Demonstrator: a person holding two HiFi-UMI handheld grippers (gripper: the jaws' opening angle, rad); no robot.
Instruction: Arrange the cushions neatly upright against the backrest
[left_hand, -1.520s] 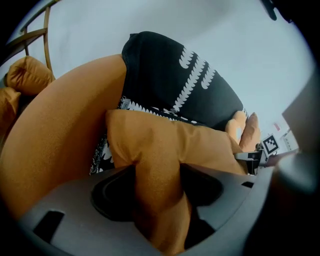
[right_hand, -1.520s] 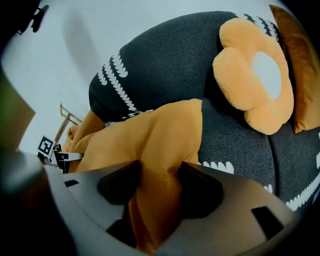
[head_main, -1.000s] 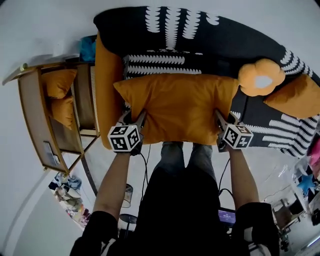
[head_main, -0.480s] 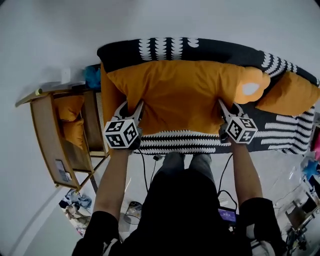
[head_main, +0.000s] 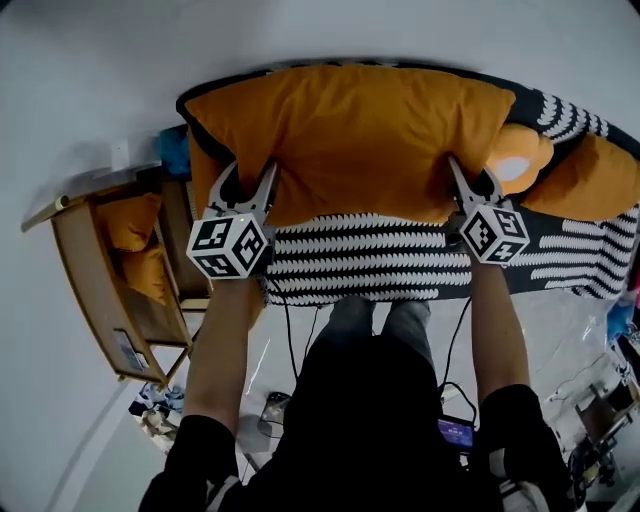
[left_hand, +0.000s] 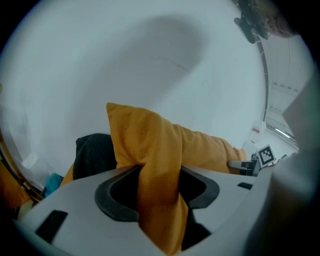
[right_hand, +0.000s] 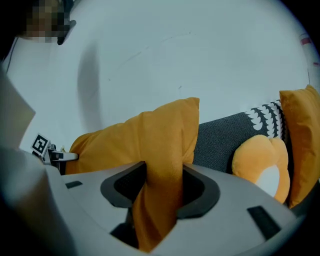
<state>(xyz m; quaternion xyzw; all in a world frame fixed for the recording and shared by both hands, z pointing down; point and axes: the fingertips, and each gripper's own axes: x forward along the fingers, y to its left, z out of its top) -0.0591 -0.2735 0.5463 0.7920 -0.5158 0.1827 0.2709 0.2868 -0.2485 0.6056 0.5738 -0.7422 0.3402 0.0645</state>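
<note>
A large orange cushion (head_main: 350, 140) stands along the top of the sofa's dark backrest (right_hand: 225, 137), hiding most of it. My left gripper (head_main: 247, 185) pinches the cushion's lower left edge (left_hand: 150, 145). My right gripper (head_main: 468, 182) pinches its lower right edge (right_hand: 160, 135). Both pairs of jaws are opening, but the fabric still sits squeezed between the pads of each. A flower-shaped orange cushion (head_main: 522, 165) leans on the backrest to the right. Beyond it lies another orange cushion (head_main: 590, 180).
The sofa seat (head_main: 380, 265) has a black cover with white leaf print. A further orange cushion (head_main: 197, 172) stands at the sofa's left end. A wooden rack (head_main: 95, 290) on the left holds two small orange cushions. Cables trail on the floor by the person's legs.
The large cushion has risen from the seat to the backrest top, carried up and away by both grippers. The patterned seat now shows below it.
</note>
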